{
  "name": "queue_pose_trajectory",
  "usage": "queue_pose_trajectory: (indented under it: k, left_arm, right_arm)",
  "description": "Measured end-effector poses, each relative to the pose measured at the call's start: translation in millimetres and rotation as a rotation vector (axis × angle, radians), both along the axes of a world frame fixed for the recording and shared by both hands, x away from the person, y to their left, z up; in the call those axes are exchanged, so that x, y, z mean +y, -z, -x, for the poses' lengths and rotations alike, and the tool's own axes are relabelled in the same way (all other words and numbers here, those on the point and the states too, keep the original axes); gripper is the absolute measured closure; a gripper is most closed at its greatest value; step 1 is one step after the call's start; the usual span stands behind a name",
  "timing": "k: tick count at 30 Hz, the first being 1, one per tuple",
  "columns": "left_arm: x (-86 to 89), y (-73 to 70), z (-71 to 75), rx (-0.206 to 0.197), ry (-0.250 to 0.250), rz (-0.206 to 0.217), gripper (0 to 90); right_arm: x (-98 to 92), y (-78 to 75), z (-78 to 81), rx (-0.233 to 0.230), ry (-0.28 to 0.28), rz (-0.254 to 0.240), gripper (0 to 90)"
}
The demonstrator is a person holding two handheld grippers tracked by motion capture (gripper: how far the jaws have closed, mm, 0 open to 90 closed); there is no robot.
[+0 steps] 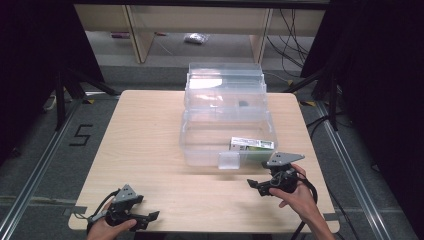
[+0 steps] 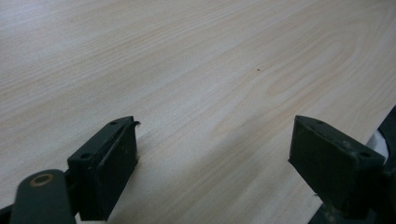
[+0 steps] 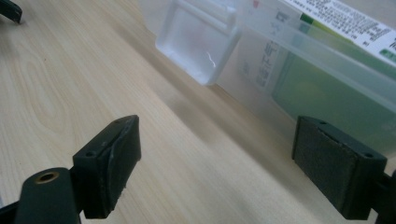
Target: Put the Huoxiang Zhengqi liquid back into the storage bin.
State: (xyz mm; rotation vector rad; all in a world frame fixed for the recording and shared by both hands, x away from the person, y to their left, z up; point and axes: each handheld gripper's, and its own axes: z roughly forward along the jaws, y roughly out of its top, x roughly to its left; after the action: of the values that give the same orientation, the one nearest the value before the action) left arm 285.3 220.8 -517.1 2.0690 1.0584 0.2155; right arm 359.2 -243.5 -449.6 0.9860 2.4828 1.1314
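I am holding my left tongs (image 1: 152, 216) released, jaws spread over bare table (image 2: 196, 70). I am keeping my right tongs (image 1: 253, 184) released too, with nothing between them. Just ahead of them the clear bin (image 3: 299, 60) is sitting, its latch (image 3: 198, 39) hanging down, a green-and-white box (image 1: 251, 145) lying inside.

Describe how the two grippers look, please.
Both are black. The left gripper and right gripper each carry a grey three-cornered plate on top and trail a black cable. Their jaws are flat, rectangular black blocks with small screw holes.
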Motion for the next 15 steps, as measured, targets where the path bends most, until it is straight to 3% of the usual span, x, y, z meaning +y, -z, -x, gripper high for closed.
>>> queue_pose_trajectory:
  k: [3, 5, 6, 7, 11, 12, 15]
  left_arm:
    - [-1.5, -0.4, 1.4, -0.001, -0.009, 0.012, 14.8]
    - [-1.9, 0.0, 1.0, 0.002, -0.008, 0.028, 14.8]
    - [-1.3, -0.6, 1.1, 0.003, 0.000, 0.016, 14.8]
    - [-1.5, -0.1, 1.1, -0.001, -0.002, 0.020, 14.8]
    - [-1.4, -0.2, 0.9, 0.003, 0.000, 0.019, 14.8]
    - [-1.4, -0.3, 0.9, 0.002, 0.002, 0.016, 14.8]
    - [-1.4, -0.1, 0.8, 0.002, 0.002, 0.015, 14.8]
  right_arm:
    - [-1.0, 6.3, 0.8, 0.000, 0.017, -0.001, 16.9]
    - [-0.9, 9.7, 3.2, 0.026, 0.041, -0.005, 17.0]
    - [-2.4, 11.6, 2.3, 0.011, 0.033, 0.001, 17.0]
    - [-2.1, 14.5, 5.2, 0.045, 0.055, -0.010, 17.0]
    - [-5.6, 22.1, 6.4, 0.043, 0.057, 0.000, 17.0]
    - [-4.4, 23.1, 9.4, 0.078, 0.077, -0.010, 17.1]
    - [-4.4, 29.9, 12.1, 0.071, 0.070, -0.012, 17.2]
